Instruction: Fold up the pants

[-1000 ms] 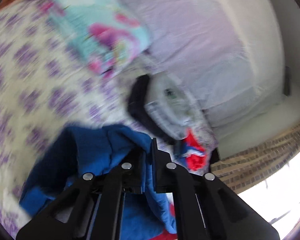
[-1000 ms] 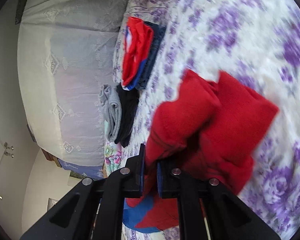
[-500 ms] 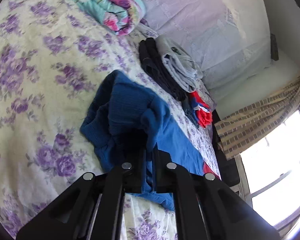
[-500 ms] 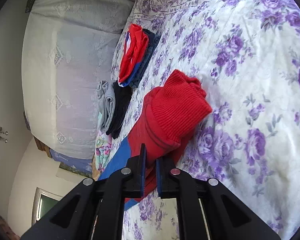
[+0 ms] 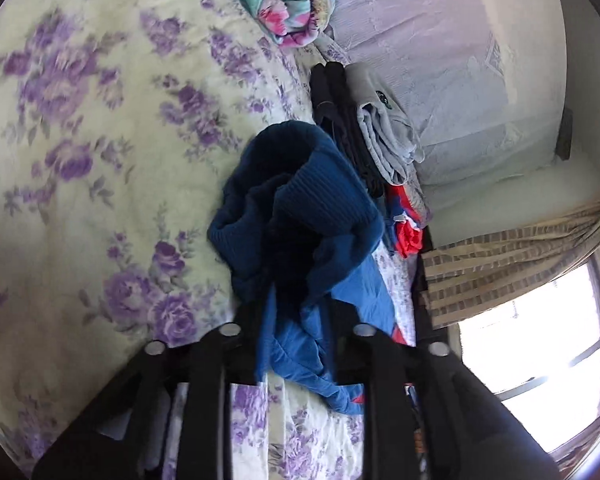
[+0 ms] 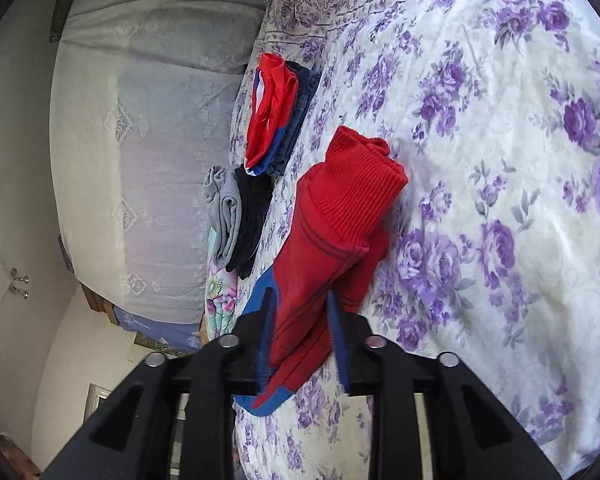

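The pants are blue and red with ribbed cuffs and lie bunched on the floral bedspread [image 5: 80,140]. In the left wrist view their blue leg [image 5: 308,200] is heaped just ahead of my left gripper [image 5: 296,308]. Its jaws are opening, and blue cloth lies loose between them. In the right wrist view the red leg [image 6: 340,216] is doubled over on the bedspread [image 6: 500,160], cuff on top. My right gripper [image 6: 300,320] is also opening, with the red cloth lying slack between its fingers.
Folded clothes lie along the far side of the bed: a black and grey pile [image 5: 364,128] [image 6: 236,216] and a red and blue pile [image 5: 406,232] [image 6: 272,112]. A rolled floral blanket [image 5: 284,0] lies beyond. A striped curtain [image 5: 500,264] and a window [image 5: 540,360] are at the right.
Both grippers came down with the pants, which now rest on the bed. Both pairs of jaws, shut on the cloth before, have parted.
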Demonstrator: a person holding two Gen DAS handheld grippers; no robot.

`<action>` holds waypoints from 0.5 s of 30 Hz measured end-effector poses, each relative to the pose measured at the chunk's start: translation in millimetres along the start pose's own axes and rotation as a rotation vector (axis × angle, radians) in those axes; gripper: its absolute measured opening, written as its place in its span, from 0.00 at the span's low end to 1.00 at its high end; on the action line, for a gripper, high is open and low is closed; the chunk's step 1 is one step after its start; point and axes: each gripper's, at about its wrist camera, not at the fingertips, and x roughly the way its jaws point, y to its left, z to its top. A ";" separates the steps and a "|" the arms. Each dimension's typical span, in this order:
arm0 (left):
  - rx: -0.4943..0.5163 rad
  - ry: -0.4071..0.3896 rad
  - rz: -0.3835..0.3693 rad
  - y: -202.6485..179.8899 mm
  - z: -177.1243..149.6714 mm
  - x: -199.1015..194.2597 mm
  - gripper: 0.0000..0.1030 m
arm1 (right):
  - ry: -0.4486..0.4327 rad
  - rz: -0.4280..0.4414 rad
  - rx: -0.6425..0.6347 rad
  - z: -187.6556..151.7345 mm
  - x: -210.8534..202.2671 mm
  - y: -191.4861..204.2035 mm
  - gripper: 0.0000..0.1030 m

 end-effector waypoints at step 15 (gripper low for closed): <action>-0.046 -0.003 -0.061 7.7 -4.5 -1.4 0.32 | -0.036 -0.138 -0.189 17.7 37.0 31.8 0.05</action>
